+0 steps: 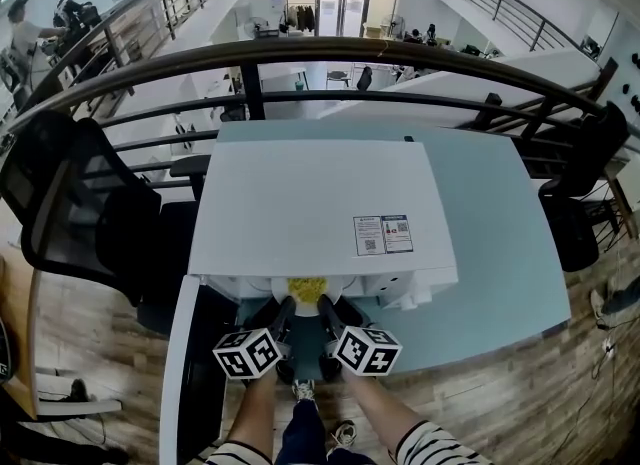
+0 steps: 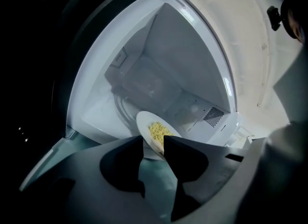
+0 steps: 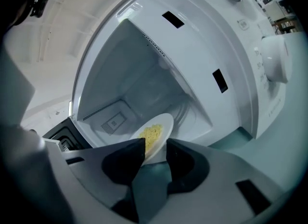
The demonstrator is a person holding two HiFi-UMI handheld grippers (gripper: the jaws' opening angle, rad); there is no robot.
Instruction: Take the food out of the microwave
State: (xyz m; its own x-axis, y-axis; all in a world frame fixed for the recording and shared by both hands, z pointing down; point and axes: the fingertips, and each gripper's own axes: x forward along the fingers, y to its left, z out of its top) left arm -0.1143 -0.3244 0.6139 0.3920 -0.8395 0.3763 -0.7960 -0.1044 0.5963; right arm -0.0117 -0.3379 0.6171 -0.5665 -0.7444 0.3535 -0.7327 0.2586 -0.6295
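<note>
Jaws of the left gripper [image 2: 154,140] stand at a narrow gap and are closed on the near rim of a white plate [image 2: 144,124]. One dark tip sits on each face of the rim, and the rim fills the gap between them. The right gripper [image 3: 155,143] has the same kind of hold: its jaws are drawn in to a narrow gap and clamp the rim of the plate [image 3: 163,122] from the other side.

A small heap of yellow food [image 2: 158,131] lies on the plate, just beyond the tips, and it shows in the right gripper view too [image 3: 151,134].

In the head view the two grippers [image 1: 285,305] [image 1: 325,305] come in side by side, angled towards each other, and meet the plate at its near edge. The food [image 1: 307,288] lies between them. The plate is at the mouth of the white microwave [image 1: 310,203], its near part past the front edge of the open cavity [image 2: 168,64]. The door [image 1: 180,373] hangs open at the left. The microwave stands on a pale blue-green table [image 1: 500,253].
</note>
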